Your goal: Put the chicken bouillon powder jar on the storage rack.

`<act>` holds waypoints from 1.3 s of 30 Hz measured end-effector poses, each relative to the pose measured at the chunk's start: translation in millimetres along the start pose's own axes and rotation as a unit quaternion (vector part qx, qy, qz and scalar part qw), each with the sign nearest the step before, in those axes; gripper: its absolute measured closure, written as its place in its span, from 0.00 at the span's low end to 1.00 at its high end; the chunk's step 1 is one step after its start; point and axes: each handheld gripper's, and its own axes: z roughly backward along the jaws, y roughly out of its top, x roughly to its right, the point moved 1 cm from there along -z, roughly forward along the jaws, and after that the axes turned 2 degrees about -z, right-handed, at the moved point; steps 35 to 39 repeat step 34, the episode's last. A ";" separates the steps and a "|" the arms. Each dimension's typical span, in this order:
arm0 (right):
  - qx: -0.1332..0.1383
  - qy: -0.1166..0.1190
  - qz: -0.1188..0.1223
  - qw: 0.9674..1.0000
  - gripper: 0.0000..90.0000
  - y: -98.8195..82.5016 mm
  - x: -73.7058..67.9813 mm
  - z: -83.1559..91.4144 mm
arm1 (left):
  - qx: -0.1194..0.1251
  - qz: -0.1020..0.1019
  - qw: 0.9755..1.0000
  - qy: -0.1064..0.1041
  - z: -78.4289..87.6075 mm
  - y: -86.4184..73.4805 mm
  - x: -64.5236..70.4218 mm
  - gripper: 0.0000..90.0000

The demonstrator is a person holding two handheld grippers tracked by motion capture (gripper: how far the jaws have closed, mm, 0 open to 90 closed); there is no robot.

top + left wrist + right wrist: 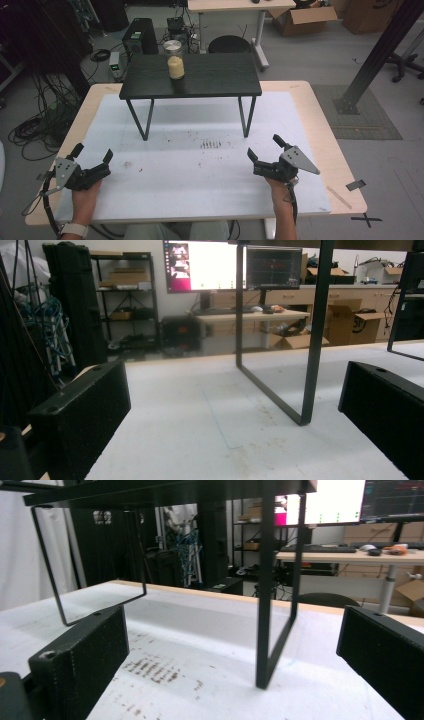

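High view first: both grippers sit low over the white mat (200,175), near the person's edge, and neither holds anything. Left gripper (92,156) has its jaws spread wide, right gripper (265,150) the same, both aimed forward at the small black table (220,75). That looks like a ready stance, hands parked apart so either can go in. On that table stands the jar (175,60), upright, metal lid on, something pale yellow inside, well apart from both grippers. Left gripper view looks along the mat at one table leg (312,340); right gripper view catches another leg (265,590) and the tabletop's underside. What fills the jar is hard to make out.
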 end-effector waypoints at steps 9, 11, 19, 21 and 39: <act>0.001 -0.033 0.009 0.999 0.00 -17.2 6.8 12.5 | 0.001 -0.001 1.000 0.001 0.2 -0.1 0.2 0.01; -0.003 -0.040 0.016 0.999 0.00 -21.3 6.7 14.3 | 0.001 -0.001 1.000 0.001 0.3 0.0 0.3 0.01; 0.022 -0.050 0.016 0.998 0.00 -27.6 6.4 20.3 | 0.001 -0.001 1.000 0.003 0.1 0.0 0.7 0.01; 0.024 -0.054 0.023 0.998 0.00 -28.0 4.8 20.7 | 0.001 -0.001 1.000 0.003 0.2 -0.1 0.6 0.01; 0.032 -0.056 0.036 0.997 0.00 -28.9 2.2 22.0 | 0.001 0.000 1.000 0.005 0.3 -0.1 0.4 0.01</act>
